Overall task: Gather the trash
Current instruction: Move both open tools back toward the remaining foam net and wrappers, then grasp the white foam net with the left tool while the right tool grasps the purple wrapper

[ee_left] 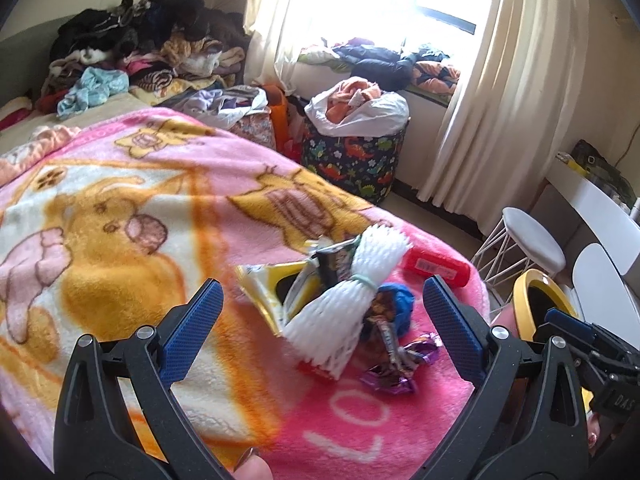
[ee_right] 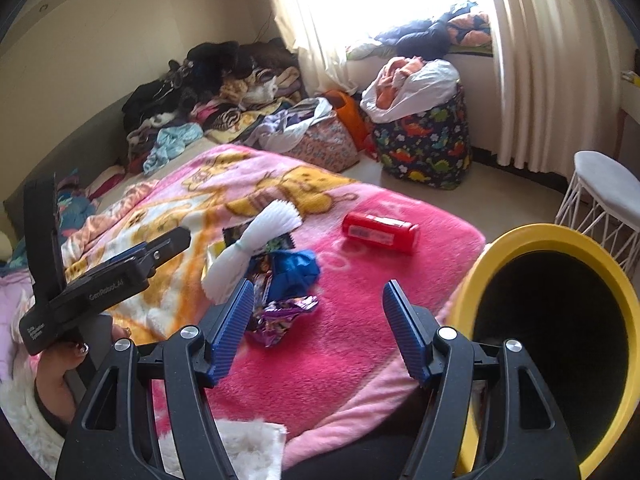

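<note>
Your left gripper hangs over the near part of a pink cartoon blanket, its blue pads spread wide with nothing between them. Your right gripper is likewise wide and empty, poised above the blanket's bright pink corner. The trash lies in a loose heap on the blanket, just beyond both sets of pads: a white foam net sleeve bound with a green band, a yellow-and-silver wrapper to its left, a dark snack packet behind it, a crumpled blue piece to its right, and a purple foil wrapper nearest you. A red tube lies apart from the heap, farther right, toward the blanket's edge. A yellow-rimmed bin with a dark interior stands at the near right, just beside the bed corner. Beyond it you see a white wire stool, and at the far side a dinosaur-print basket under the curtain.
</note>
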A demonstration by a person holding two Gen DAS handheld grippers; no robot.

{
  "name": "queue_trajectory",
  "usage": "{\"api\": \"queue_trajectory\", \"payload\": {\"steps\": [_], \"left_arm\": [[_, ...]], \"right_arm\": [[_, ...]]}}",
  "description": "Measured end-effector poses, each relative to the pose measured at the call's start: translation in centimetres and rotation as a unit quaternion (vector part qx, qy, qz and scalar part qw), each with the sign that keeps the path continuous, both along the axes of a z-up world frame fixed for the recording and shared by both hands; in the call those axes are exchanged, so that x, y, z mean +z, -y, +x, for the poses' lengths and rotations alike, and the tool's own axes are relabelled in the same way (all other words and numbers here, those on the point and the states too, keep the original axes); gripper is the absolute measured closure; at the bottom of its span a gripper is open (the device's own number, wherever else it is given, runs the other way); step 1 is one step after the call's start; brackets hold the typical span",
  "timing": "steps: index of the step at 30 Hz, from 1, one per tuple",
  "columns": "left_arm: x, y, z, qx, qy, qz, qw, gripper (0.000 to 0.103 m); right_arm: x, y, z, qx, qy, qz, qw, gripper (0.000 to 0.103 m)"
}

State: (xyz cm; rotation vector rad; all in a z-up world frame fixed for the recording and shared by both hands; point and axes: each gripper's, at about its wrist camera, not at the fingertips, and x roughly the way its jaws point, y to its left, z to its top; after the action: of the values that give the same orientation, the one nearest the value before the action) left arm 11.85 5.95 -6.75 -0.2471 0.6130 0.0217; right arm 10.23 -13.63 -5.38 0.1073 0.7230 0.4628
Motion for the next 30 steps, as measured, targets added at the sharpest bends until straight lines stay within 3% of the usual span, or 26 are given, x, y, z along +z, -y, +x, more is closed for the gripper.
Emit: {"api": "queue_trajectory", "payload": {"steps": [4,12,30], "left_arm": [[-1.0,-0.7,0.2,-0.006,-0.015,-0.008,0.9998,0.016],[-2.5,-0.6,0.7,-0.031,-0.036,-0.02,0.9986,0.037],[-4.0,0.4,2.7,-0.064,-0.057,-0.013,0.9962,0.045]], "right_arm": [[-0.8,-1.0,0.5,0.01,-0.013,-0.003,1.0,0.038],[-2.3,-2.5,1.8,0.016,-0.04,-0.008,0.999,0.043],[-5.5,-3.8,5.2,0.014,-0.109,0.018,0.994,0.053]]}}
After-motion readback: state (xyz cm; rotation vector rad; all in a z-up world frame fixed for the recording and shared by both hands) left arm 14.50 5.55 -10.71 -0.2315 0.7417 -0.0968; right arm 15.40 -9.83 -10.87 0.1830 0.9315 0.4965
